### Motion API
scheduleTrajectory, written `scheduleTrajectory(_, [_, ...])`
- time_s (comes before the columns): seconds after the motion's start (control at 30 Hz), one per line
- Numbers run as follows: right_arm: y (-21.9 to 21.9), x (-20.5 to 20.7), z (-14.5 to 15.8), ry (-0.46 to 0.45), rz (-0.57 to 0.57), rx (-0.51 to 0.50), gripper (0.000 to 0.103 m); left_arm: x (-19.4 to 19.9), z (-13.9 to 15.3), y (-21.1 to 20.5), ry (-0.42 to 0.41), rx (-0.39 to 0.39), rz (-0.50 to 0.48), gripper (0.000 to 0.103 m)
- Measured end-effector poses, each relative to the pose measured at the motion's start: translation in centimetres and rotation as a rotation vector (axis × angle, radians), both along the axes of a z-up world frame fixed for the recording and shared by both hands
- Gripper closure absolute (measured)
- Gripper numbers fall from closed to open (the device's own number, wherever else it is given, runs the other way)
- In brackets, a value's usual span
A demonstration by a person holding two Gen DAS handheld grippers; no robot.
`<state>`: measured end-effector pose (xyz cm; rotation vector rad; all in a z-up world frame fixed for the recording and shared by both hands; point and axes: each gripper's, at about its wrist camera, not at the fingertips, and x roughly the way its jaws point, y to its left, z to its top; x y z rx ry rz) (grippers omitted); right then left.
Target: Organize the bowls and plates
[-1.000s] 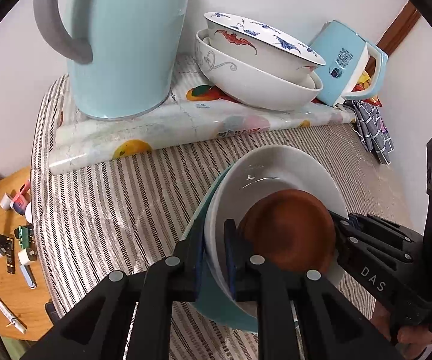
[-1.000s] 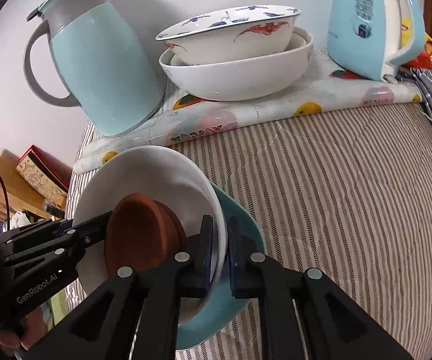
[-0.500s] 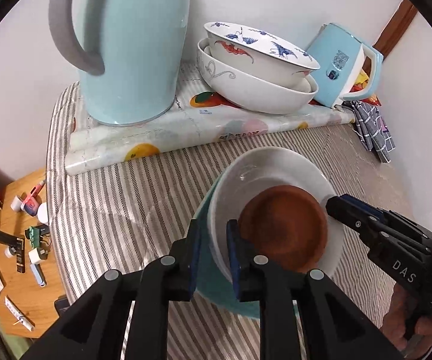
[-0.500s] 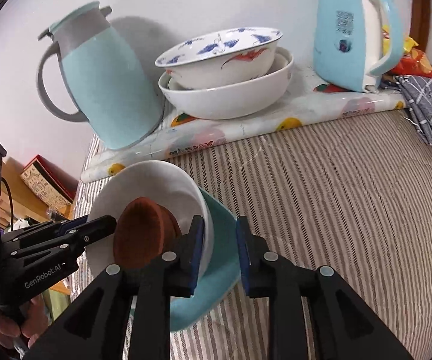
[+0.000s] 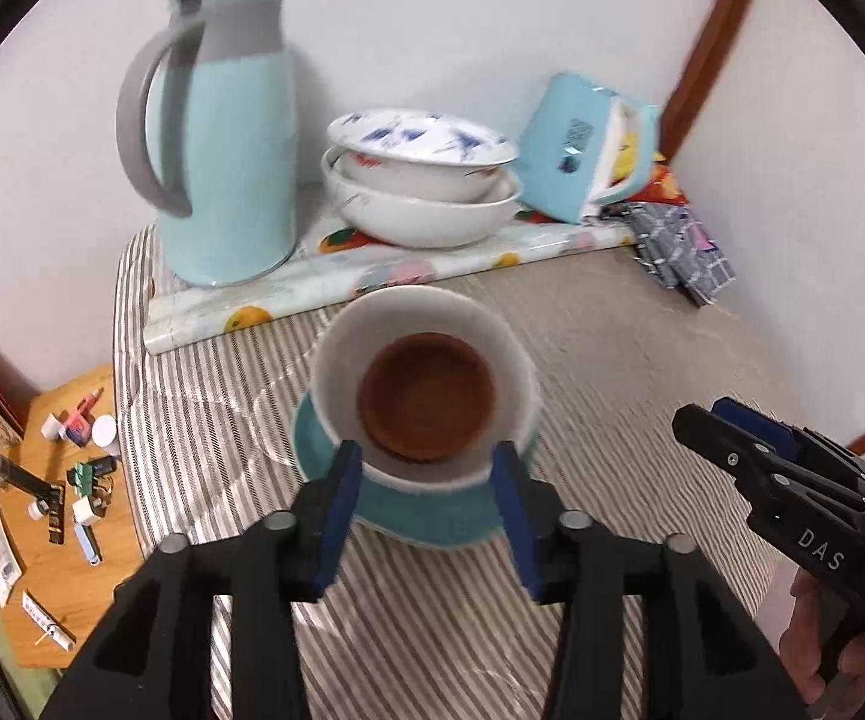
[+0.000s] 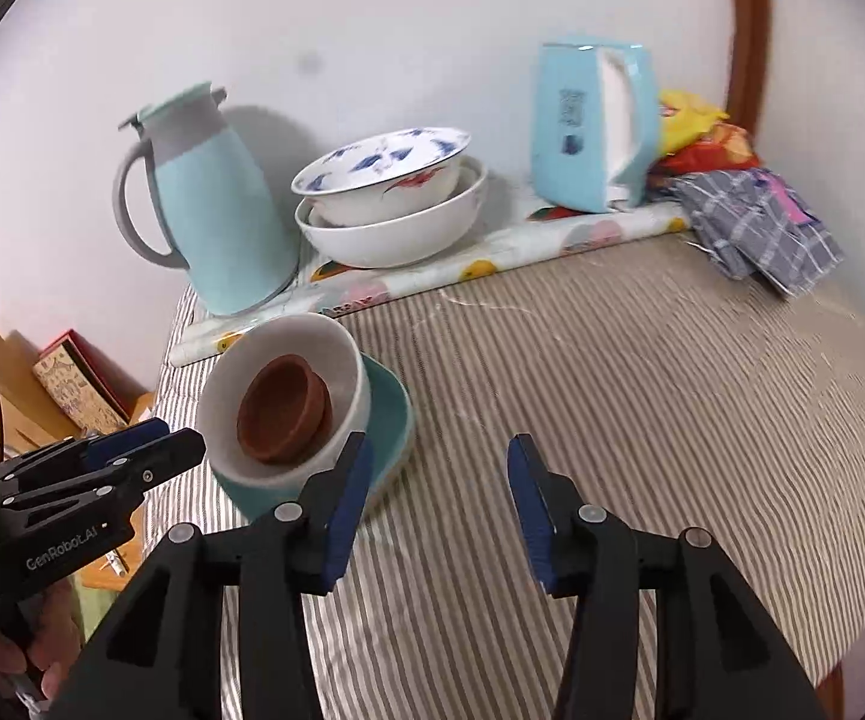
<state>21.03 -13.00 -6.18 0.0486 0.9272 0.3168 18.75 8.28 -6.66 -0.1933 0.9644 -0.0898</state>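
The left gripper (image 5: 426,495) stands wide open, its blue-padded fingers straddling the near edge of the dish stack without a clear grip on it; whether the pads touch the rim cannot be told from the left wrist view. The right gripper (image 6: 438,495) is also spread wide and holds nothing, its left finger overlapping the stack's near edge in view, contact unclear.

The stack sits upright on the grey-and-white striped tablecloth (image 5: 612,348), openings facing up: a small round reddish-brown wooden bowl (image 5: 426,405) nested in a white ceramic bowl (image 5: 336,354), which rests on a teal plate (image 5: 420,516). In the right wrist view the brown bowl (image 6: 282,411) leans tilted against the white bowl's (image 6: 342,354) inner wall, and the teal plate (image 6: 393,408) juts out to the right.

Behind, on a fruit-printed mat (image 5: 384,276), a blue-and-red patterned bowl (image 5: 420,147) sits in a larger plain white bowl (image 5: 420,216), between a pale-blue thermos jug with grey handle (image 5: 222,138) and a pale-blue electric kettle (image 5: 582,162).

Only the left wrist view shows the low wooden side table (image 5: 36,516) littered with small items; only the right wrist view shows the yellow and red snack packets (image 6: 696,132) beside the kettle and the checked grey cloth (image 6: 756,228) in full.
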Motion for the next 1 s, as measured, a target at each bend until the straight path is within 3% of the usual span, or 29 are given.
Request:
scheduleTrajectory(0.2, [-3.4,-5.0,0.7,-0.018,-0.078,0.005,0.056,-4.3,2.1,-2.7,-0.078,0.018,-0.026,0.046])
scheduleTrajectory(0.33, [-5.0,-8.2,1.5,-0.027,-0.115,0.003,0.056,-7.4,3.5,-3.8,-0.132,0.028,-0.031,0.045])
scheduleTrajectory(0.5, [-6.4,-12.2,3.1,-0.080,-0.172,-0.030,0.056,-10.7,5.3,-4.8,-0.191,0.034,-0.040,0.032])
scheduleTrajectory(0.57, [-7.0,-13.8,3.8,-0.106,-0.203,-0.043,0.049,-11.9,5.9,-5.1,-0.204,0.043,-0.047,0.031])
scheduleTrajectory(0.63, [-7.5,-15.3,4.5,-0.128,-0.225,-0.044,0.028,-13.0,6.3,-5.4,-0.219,0.066,-0.055,0.031])
scheduleTrajectory(0.7, [-8.0,-16.8,5.0,-0.158,-0.248,-0.035,0.019,-14.0,6.6,-5.5,-0.235,0.077,-0.047,0.021])
scheduleTrajectory(0.83, [-8.6,-18.6,5.2,-0.165,-0.279,-0.041,0.011,-15.4,6.9,-5.8,-0.254,0.091,-0.054,0.017])
scheduleTrajectory(1.0, [-8.6,-20.0,5.2,-0.177,-0.297,-0.057,0.010,-16.7,6.7,-6.0,-0.255,0.096,-0.046,0.010])
